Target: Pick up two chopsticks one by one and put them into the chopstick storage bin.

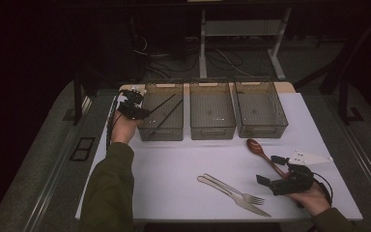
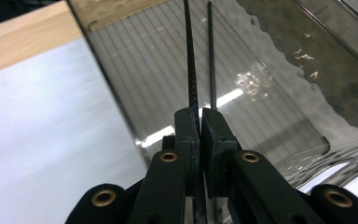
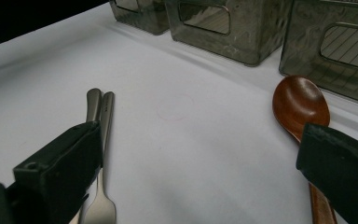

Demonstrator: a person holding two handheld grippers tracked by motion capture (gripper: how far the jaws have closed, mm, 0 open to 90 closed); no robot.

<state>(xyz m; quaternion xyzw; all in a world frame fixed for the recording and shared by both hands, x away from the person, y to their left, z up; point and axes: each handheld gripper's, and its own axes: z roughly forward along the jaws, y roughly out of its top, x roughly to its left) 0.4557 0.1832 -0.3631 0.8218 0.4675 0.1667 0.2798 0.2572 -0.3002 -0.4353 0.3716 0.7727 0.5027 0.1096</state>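
Left gripper pinching black chopsticks over the far-left bin. Right gripper spread wide above the worktop, between fork and wooden spoon.

No readable text, label, brand, number or sign stands anywhere in these views — not on the three clear bins, not on the white table, not on the cutlery or the wooden spoon. The black jaws carry brass rivets and no lettering; the faint pink ring on the tabletop is a bare mark — no characters.
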